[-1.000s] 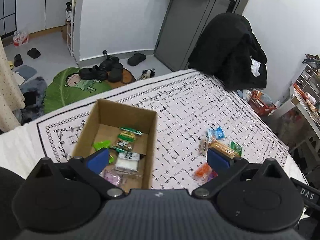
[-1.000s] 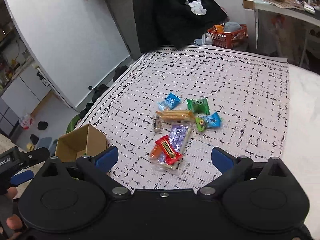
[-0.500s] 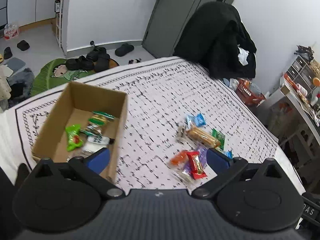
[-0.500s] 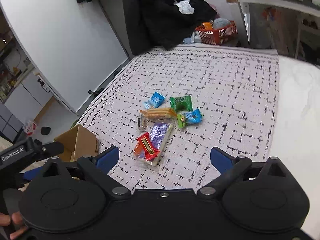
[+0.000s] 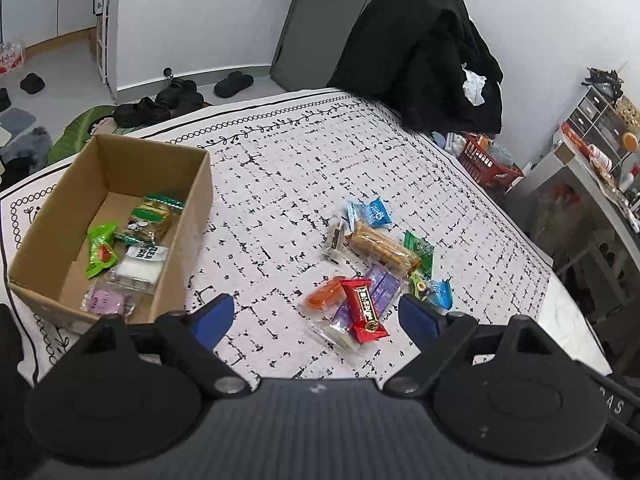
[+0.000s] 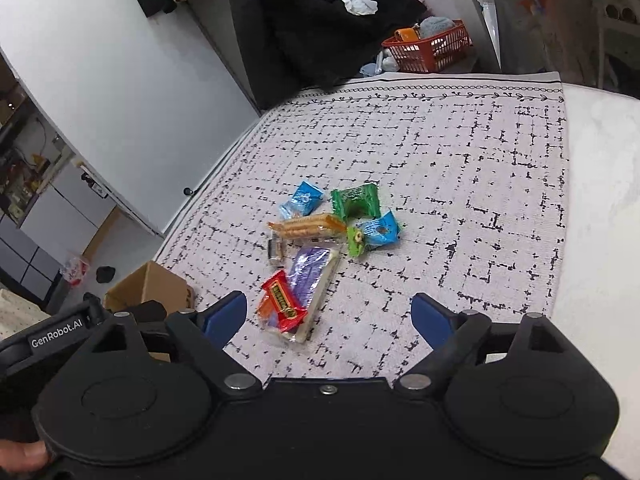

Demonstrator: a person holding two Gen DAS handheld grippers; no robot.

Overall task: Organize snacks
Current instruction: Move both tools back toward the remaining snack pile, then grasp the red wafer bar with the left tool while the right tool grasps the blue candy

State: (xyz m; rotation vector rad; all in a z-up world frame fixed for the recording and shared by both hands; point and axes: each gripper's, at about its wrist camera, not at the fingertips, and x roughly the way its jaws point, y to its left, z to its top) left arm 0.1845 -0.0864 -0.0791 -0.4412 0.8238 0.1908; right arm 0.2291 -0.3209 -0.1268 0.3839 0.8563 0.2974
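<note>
Hovering over a patterned cloth, both grippers are empty. Left gripper (image 5: 316, 316) has its blue fingers (image 5: 212, 316) spread apart with nothing between them; they have just been closing a little. Right gripper (image 6: 330, 316) is the same: fingers (image 6: 430, 318) released, nothing touched, just narrowed slightly.

Snack pile (image 5: 376, 264) sits center-right in the left view, loose on the cloth (image 5: 280, 168). In it: a red bar (image 5: 364, 310) lying on top of a purple wrapper (image 5: 382, 286), an orange candy (image 5: 326, 298) just beside the red bar, a long biscuit pack (image 5: 382, 246), a blue packet (image 5: 370, 212) at the far end, a green packet (image 5: 420, 250), and a second blue packet (image 5: 436, 292) near the right finger. In the right view the same pile (image 6: 320, 248) is at center frame, with the red bar (image 6: 284, 306) nearest the fingers.

Cardboard box (image 5: 112, 216) stands at the left of the left view, well apart from the pile, open-topped, with several snacks inside, including a green candy (image 5: 100, 250) and a white packet (image 5: 142, 264). Only a corner of the box (image 6: 148, 286) shows at lower left in the right view.
</note>
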